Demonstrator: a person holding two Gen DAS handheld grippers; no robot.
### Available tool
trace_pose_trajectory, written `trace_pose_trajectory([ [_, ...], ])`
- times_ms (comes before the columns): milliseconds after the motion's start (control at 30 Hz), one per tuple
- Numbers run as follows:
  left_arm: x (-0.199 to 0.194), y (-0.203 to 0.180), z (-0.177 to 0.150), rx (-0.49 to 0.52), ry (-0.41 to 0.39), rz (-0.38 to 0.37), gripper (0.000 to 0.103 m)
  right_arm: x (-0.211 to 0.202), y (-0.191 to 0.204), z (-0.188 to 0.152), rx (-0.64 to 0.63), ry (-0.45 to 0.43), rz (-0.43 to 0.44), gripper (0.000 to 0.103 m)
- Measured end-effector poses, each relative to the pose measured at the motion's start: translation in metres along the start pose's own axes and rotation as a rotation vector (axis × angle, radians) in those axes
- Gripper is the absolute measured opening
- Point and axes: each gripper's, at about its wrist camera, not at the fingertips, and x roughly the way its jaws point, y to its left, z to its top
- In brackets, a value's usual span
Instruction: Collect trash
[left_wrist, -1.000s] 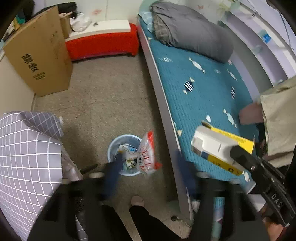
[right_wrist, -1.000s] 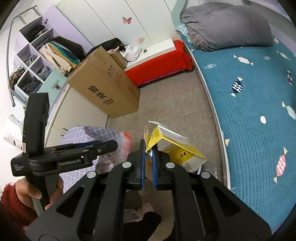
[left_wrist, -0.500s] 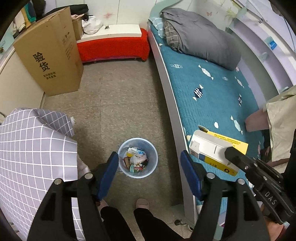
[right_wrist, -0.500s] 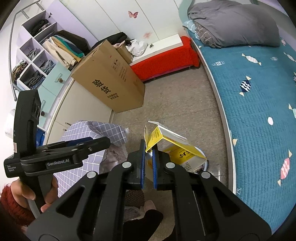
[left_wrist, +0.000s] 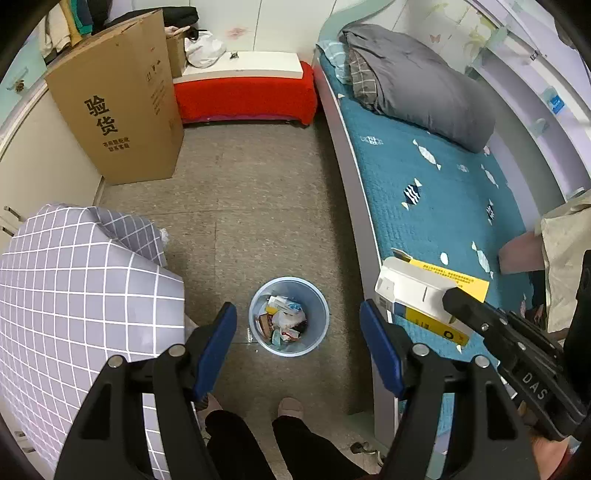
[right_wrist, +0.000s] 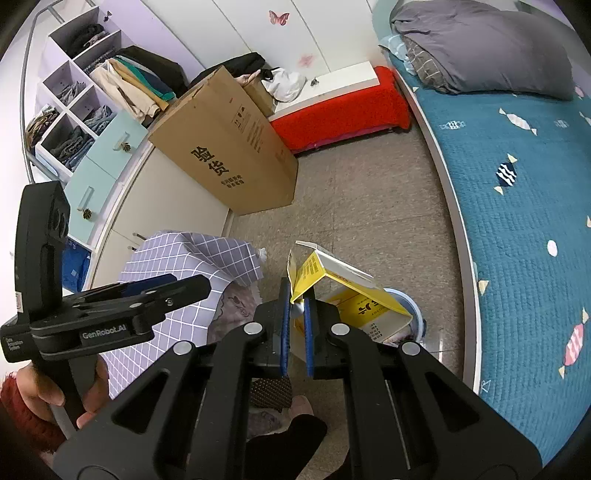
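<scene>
Carton (right_wrist: 347, 295) hides most of bin (right_wrist: 415, 317); right gripper (right_wrist: 296, 314) clamps its flap.

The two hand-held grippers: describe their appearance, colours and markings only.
Both are matte black plastic frames with triangular cut-outs and silver rivets. The left hand-held gripper has blue pads on its fingers; its side reads "GenRobot.AI" in white. The right hand-held gripper also has blue pads and shows "DAS" lettering. A red knitted cuff covers the left wrist. No cables are visible.
</scene>
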Motion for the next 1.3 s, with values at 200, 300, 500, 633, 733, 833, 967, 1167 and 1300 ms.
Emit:
trace_pose_trajectory([
  [200, -0.004, 0.013, 0.002, -0.007, -0.011, 0.013, 0.068, 0.011, 0.009, 0.005, -0.008, 0.010, -0.007, 0.007],
  [300, -0.008, 0.016, 0.003, -0.007, -0.022, 0.018, 0.070, 0.019, 0.014, 0.008, -0.018, 0.020, -0.018, 0.009],
  [500, -0.014, 0.024, 0.005, -0.004, -0.041, 0.021, 0.071, 0.031, 0.023, 0.013, -0.018, 0.024, -0.051, 0.031],
  [633, -0.020, 0.024, 0.004, 0.000, -0.062, 0.015, 0.072, 0.028, 0.028, 0.013, -0.034, 0.005, -0.056, 0.051],
  [733, -0.022, 0.023, 0.003, 0.003, -0.072, 0.011, 0.072, 0.028, 0.029, 0.011, -0.032, 0.011, -0.052, 0.051],
  [833, -0.025, 0.021, 0.000, 0.005, -0.085, 0.012, 0.072, 0.023, 0.030, 0.008, -0.025, 0.007, -0.053, 0.051],
  [967, -0.035, 0.015, -0.004, 0.010, -0.126, 0.003, 0.072, 0.006, 0.037, 0.004, -0.051, -0.029, -0.075, 0.051],
  [1167, -0.061, -0.008, -0.015, 0.048, -0.236, -0.012, 0.072, -0.030, 0.042, -0.007, -0.102, -0.111, -0.102, 0.053],
  [1300, -0.082, -0.026, -0.027, 0.071, -0.316, -0.022, 0.072, -0.056, 0.039, -0.017, -0.125, -0.161, -0.121, 0.054],
])
